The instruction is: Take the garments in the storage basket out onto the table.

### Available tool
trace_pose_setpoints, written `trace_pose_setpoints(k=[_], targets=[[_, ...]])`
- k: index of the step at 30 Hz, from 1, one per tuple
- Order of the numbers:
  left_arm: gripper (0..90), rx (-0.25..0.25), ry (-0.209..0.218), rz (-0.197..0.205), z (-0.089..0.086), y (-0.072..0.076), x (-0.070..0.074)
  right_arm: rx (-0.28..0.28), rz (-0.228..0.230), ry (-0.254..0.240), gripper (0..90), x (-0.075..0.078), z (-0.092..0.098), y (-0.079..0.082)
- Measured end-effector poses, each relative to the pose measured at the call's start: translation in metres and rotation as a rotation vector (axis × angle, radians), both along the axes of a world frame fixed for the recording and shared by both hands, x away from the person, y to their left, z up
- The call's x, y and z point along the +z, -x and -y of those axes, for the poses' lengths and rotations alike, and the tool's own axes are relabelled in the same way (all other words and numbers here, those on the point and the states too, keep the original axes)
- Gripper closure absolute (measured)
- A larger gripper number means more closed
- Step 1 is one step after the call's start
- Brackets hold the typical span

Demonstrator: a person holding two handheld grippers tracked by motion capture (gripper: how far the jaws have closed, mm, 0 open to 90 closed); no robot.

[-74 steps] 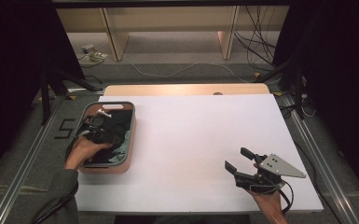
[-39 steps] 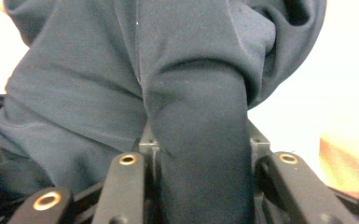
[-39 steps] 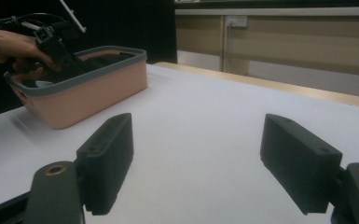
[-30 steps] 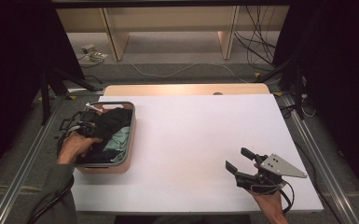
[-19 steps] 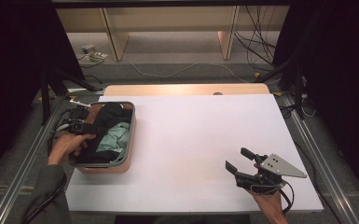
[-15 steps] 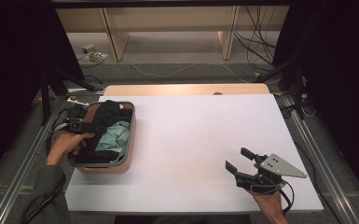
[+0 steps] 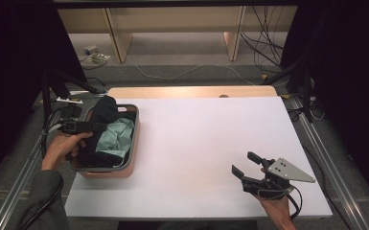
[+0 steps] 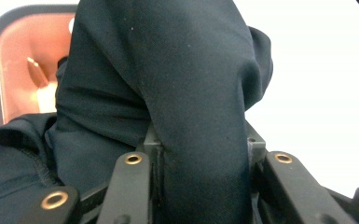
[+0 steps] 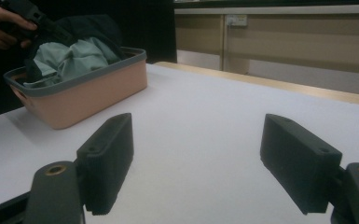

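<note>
Since the earlier high-view frames, my left gripper (image 7: 84, 127) has come out of the basket (image 7: 133, 158) and up toward the 9 o'clock rim, dragging the dark garment (image 7: 106, 109) w/ it, so the pale green cloth (image 7: 116, 140) now lies uncovered in the middle. Judging by that, the pull-out is underway: the dark piece is partly lifted, its rest draped over the basket's far corner at about 11 o'clock. My right gripper (image 7: 247, 165) hasn't budged, parked at roughly 5 o'clock on the white table (image 7: 206, 143).

Left gripper view: jaws clenched on a thick fold of the dark garment (image 8: 186, 93), fabric bunched between them and rising toward 12 o'clock. Basket's pink inner wall (image 8: 23, 79) sits at 10 o'clock behind the cloth.

Right gripper view: jaws spread wide, nothing between them, just bare table (image 9: 205, 140). Basket (image 9: 98, 93) at 10 o'clock, well apart, w/ the green cloth (image 9: 70, 58) heaped inside and my left hand (image 9: 2, 23) at the top-left corner.

Count: 1 basket, 1 dark garment, 1 green cloth visible, 2 grippers. Anything under the clothes I can't tell.
</note>
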State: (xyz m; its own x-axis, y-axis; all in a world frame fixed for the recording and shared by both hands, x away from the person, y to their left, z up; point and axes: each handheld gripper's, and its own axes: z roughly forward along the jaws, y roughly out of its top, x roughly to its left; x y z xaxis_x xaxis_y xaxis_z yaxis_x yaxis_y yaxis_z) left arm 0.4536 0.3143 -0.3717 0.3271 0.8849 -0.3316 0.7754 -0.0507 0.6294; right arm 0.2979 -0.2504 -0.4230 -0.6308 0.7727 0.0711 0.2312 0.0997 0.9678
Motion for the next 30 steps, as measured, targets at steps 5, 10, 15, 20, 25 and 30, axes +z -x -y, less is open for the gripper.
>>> trace_pose_setpoints(k=[5, 10, 15, 20, 25, 30], targets=[[65.0, 0.005, 0.041, 0.048, -0.001, 0.004, 0.010, -0.003, -0.003, 0.000, 26.4, 0.000, 0.000, 0.000], [64.9, 0.005, 0.060, 0.096, 0.000, 0.009, 0.020, 0.000, 0.001, -0.001, 26.3, 0.000, 0.000, 0.000], [64.8, -0.010, 0.107, 0.143, 0.001, 0.014, 0.033, -0.001, 0.001, -0.001, 26.3, 0.000, 0.000, 0.000], [64.7, -0.007, 0.162, 0.199, 0.001, 0.020, 0.043, -0.001, 0.001, 0.000, 26.4, 0.000, 0.000, 0.000], [64.8, 0.007, 0.208, 0.252, -0.002, 0.025, 0.053, 0.000, 0.001, 0.000, 26.4, 0.000, 0.000, 0.000], [64.7, 0.017, 0.225, 0.306, -0.006, 0.033, 0.066, 0.000, -0.001, 0.002, 26.4, 0.000, 0.000, 0.000]])
